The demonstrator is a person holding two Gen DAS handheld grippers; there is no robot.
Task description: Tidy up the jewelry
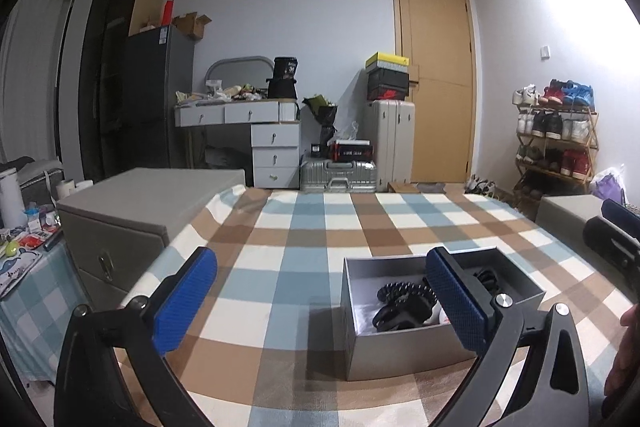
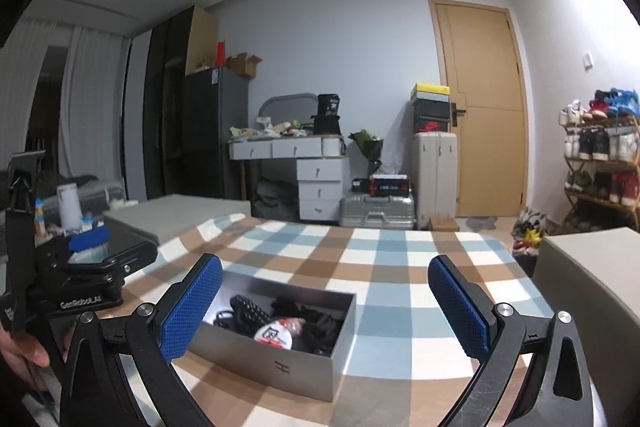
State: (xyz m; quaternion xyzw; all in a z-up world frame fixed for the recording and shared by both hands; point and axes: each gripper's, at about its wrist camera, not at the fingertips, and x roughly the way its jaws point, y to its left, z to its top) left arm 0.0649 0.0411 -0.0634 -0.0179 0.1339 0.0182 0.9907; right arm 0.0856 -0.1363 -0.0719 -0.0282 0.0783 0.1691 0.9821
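left wrist view has the open grey rectangular cardboard box (image 1: 404, 351) sitting on the checked blue, tan and cream tablecloth (image 1: 304, 239), right of centre and close to the camera; inside it lies a tangle of black beaded jewelry (image 1: 404, 301), with a white and red item partly hidden behind the near finger. the left gripper (image 1: 320, 303) stands with its blue textured pads (image 1: 186, 301) spread wide and nothing between them but cloth, and its right-hand finger overlaps the box's near right corner in the picture; whether it touches the box i cannot tell. from the right wrist view the same box (image 2: 280, 367) sits lower left of centre, a small dark mark on its front wall, holding the black beaded pieces (image 2: 248, 309) and a round white and red item (image 2: 276, 335). the right gripper (image 2: 324, 307) is likewise spread wide and holds nothing, its left-hand pad in front of the box's left end. at the left edge of that view a person's hand (image 2: 24, 351) grips the black body of the other gripper. a grey padded storage box (image 1: 132, 223) stands just past the table's left side. farther back are a white drawer desk (image 1: 260, 143) with clutter on top, silver suitcases (image 1: 388, 143), a tan wooden door (image 1: 436, 87) and a wooden shoe rack (image 1: 556, 143) full of sneakers.
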